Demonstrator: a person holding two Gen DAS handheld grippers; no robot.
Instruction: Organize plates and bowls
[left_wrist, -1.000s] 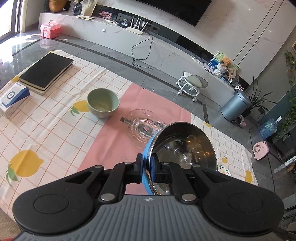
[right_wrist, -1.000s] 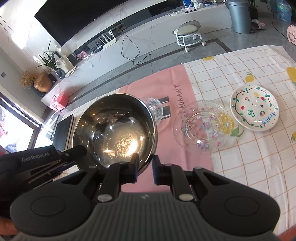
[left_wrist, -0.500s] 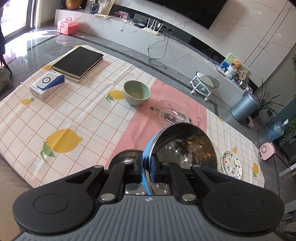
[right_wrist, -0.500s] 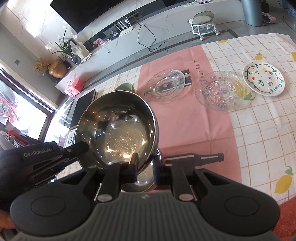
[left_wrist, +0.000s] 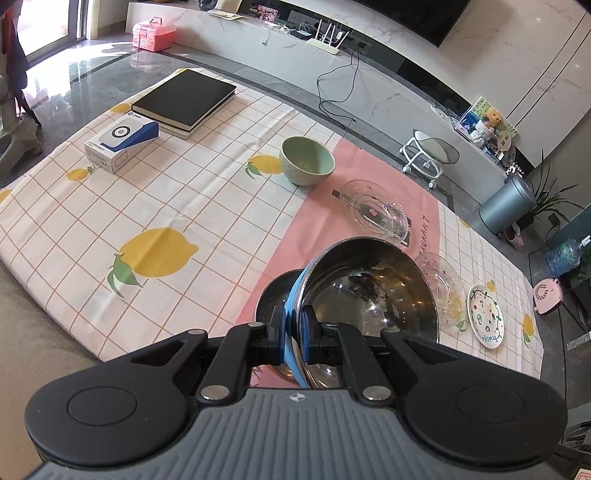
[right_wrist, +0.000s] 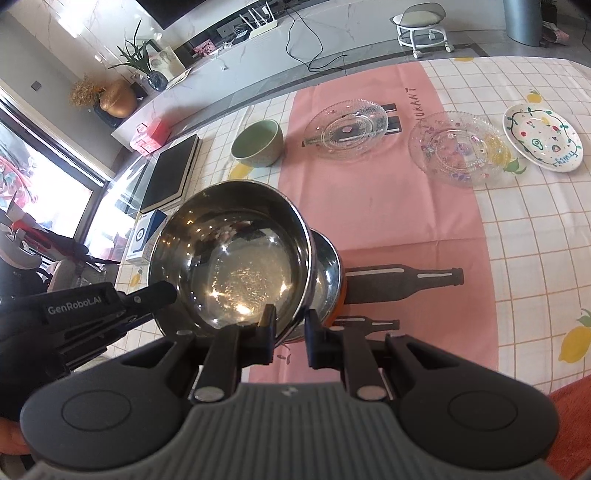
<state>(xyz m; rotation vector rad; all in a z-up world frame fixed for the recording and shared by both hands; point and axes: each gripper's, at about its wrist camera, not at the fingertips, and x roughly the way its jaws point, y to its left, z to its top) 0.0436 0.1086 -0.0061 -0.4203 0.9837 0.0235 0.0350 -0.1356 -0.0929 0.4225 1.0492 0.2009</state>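
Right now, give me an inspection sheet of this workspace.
Surface: lemon-print tablecloth with pink runner.
Job's things: steel bowl held tilted above a second steel bowl; green bowl; two glass plates; painted plate.
Clutter: black book, white box.
Tongs: left tongs and right tongs both shut on the steel bowl's rim.
Cables: black cable on the floor.
Surroundings: stool, bin.

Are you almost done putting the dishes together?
Not yet. Nothing looks stacked so far. Both grippers, left and right, hold the steel bowl just above a second steel bowl. The green bowl, two glass plates and the painted plate still sit apart.
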